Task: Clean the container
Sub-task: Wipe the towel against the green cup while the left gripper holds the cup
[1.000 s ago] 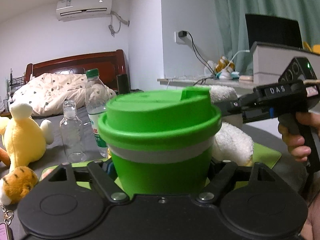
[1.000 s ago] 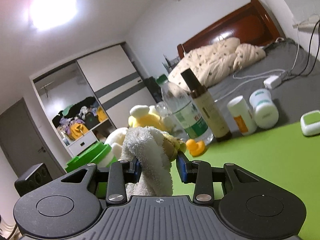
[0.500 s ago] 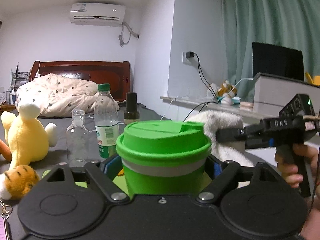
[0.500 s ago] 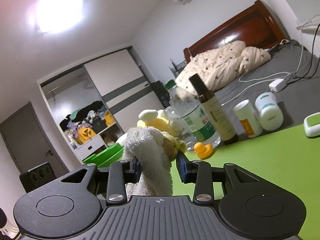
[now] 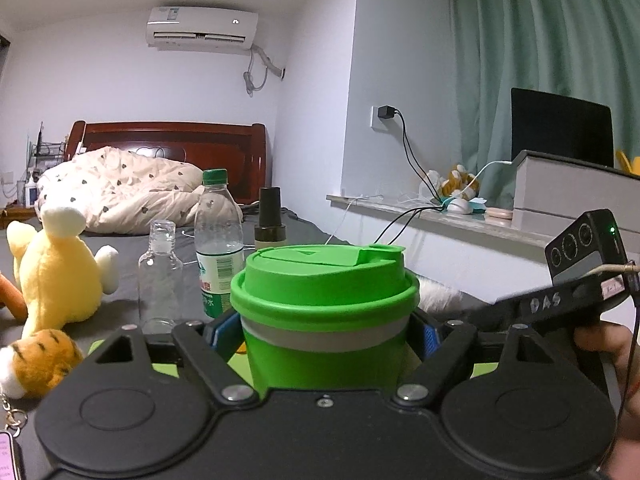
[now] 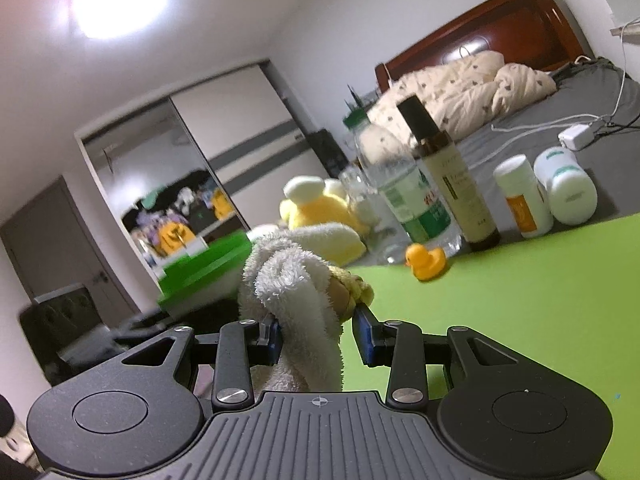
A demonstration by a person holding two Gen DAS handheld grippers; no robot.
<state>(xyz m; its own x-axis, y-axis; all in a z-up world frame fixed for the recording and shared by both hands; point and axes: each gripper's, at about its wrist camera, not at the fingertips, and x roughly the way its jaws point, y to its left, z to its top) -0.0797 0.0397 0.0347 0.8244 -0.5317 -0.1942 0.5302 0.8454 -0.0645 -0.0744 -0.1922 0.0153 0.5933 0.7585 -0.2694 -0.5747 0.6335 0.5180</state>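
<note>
— Green mat (image 6: pixel 520 300) runs under the right gripper (image 6: pixel 318 334), and a row of things stands at its far edge: a yellow rubber duck (image 6: pixel 426 260), a dark bottle with a black cap (image 6: pixel 452 176), a water bottle with a green cap (image 6: pixel 400 184) and two white tubs (image 6: pixel 544 196) lying just beside each other.

— What crowds the left wrist view?

— A small clear bottle (image 5: pixel 160 276) stands beside the water bottle (image 5: pixel 218 240), with the dark bottle (image 5: pixel 270 220) behind. A yellow plush toy (image 5: pixel 56 276) and a striped tiger plush (image 5: pixel 38 356) lie to the left. The bed with its spotted quilt (image 5: pixel 120 192) fills the background.

— And the container?

— The green cup (image 5: pixel 324 312) sits upright between the fingers of the left gripper (image 5: pixel 324 332), which pinches its body from both sides. It has a green lid with a raised sip flap and a pale grey band under the rim.

— What about the right gripper?

— Its fingers press on a white fluffy cloth (image 6: pixel 296 312), bunched with a yellowish part on the right. In the right wrist view the cup (image 6: pixel 204 268) shows blurred, just left of the cloth. From the left wrist view the cloth (image 5: pixel 436 296) peeks out behind the cup's right side, whether touching it cannot be told. The person's hand (image 5: pixel 604 340) grips the right tool's handle.
</note>
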